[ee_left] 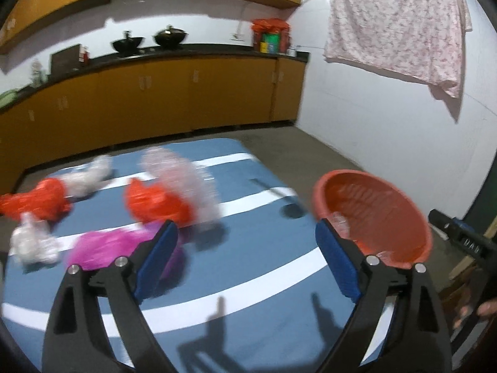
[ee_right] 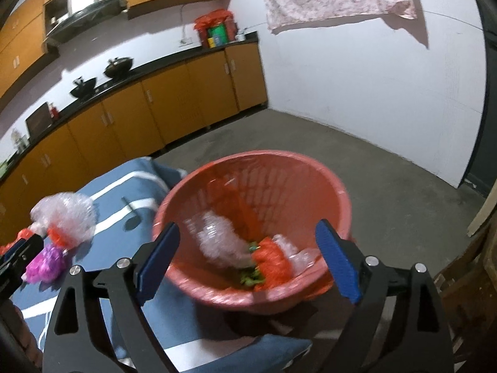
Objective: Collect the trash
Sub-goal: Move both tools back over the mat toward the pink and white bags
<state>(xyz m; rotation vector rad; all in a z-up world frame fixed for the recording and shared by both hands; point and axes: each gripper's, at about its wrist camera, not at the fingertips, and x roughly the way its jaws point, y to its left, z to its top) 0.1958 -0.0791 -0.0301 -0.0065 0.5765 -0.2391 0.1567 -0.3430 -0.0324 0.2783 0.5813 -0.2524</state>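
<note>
A red plastic basket (ee_right: 329, 192) stands at the right edge of the blue striped table (ee_left: 248, 248); it also shows in the left wrist view (ee_left: 413, 217). Inside it lie clear plastic (ee_right: 214, 239), a red bag (ee_right: 270, 261) and green scraps (ee_right: 251, 276). On the table lie a clear bag (ee_left: 183, 171), red bags (ee_left: 155, 202) (ee_left: 40, 199), a pink bag (ee_left: 105, 245) and white crumpled plastic (ee_left: 31, 242). My left gripper (ee_left: 248, 261) is open and empty above the table. My right gripper (ee_right: 248, 261) is open and empty over the basket.
Orange kitchen cabinets (ee_left: 155, 99) with a dark counter run along the back wall, with two woks (ee_left: 170, 35) on it. A floral cloth (ee_left: 397, 21) hangs on the white wall at right. Grey floor (ee_right: 388, 186) lies beyond the table.
</note>
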